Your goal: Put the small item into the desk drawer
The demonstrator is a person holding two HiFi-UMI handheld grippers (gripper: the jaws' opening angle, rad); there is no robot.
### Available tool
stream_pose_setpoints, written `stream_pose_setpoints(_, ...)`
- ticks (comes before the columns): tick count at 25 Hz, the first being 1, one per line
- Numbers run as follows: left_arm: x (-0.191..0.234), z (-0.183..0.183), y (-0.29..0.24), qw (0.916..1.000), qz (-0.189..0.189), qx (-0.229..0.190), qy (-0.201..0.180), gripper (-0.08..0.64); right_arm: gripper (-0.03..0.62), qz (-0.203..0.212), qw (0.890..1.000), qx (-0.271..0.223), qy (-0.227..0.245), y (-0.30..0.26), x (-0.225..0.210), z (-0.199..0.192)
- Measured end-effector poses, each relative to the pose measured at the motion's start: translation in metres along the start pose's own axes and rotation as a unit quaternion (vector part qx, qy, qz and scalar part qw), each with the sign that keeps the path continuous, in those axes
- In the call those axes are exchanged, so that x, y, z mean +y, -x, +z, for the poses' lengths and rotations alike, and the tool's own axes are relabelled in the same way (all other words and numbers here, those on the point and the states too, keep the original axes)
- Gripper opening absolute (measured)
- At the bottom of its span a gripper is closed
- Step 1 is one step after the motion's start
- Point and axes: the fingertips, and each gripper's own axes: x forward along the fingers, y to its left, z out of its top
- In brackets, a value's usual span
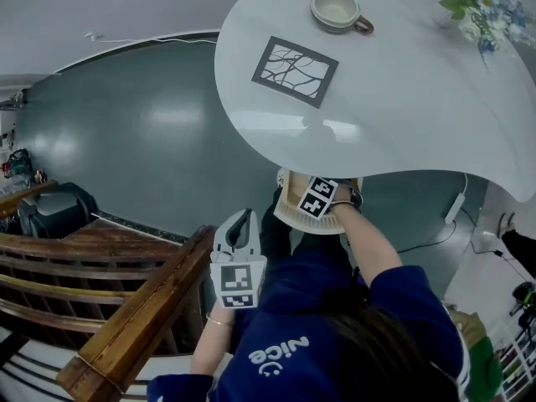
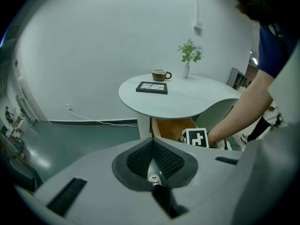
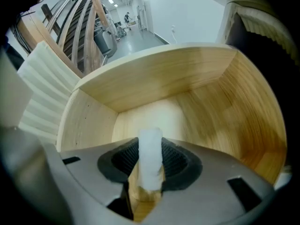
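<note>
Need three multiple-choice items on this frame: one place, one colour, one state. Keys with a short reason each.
1. The right gripper points into:
A) the wooden drawer
B) the mug
C) the vase

2. The block between its jaws is:
A) red
B) white
C) black

3. On the left gripper, the jaws are:
A) wide apart
B) clamping a block
C) together, empty

Key:
1. A: wooden drawer walls fill the right gripper view.
2. B: the block shows plain white.
3. C: the left gripper view shows the pads meeting with nothing between.
</note>
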Motion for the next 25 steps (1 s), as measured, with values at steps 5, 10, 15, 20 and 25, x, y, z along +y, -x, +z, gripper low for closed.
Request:
stream_pose_setpoints(5, 0.002, -0.005, 0.004, 1.0000, 0.005, 0.005, -0.006, 0.003, 0.144, 0.001, 1.000, 0.009, 0.000, -0.007, 0.003, -0.004)
stream_pose_setpoints(10, 0.001, -0.007, 0.004, 0.9999, 0.004, 0.009, -0.012, 0.003, 0.144, -0.005, 1.000, 0.015, 0.003, -0.013, 0.003, -0.004)
stream_pose_setpoints(15, 0.001, -0.008, 0.003, 0.9998, 0.000, 0.011, -0.018, 0.003, 0.146, -0.004, 1.000, 0.015, -0.003, -0.014, 0.002, -0.004)
stream_pose_setpoints(20, 0.002, -0.008, 0.000, 0.9997, -0.005, 0.011, -0.020, 0.003, 0.188, 0.005, 1.000, 0.016, -0.015, -0.013, 0.005, -0.003)
stream_pose_setpoints(25, 0.001, -0.003, -0.003, 0.9997, -0.015, 0.002, -0.017, 0.003, 0.206, -0.001, 1.000, 0.017, -0.016, -0.002, 0.003, -0.003)
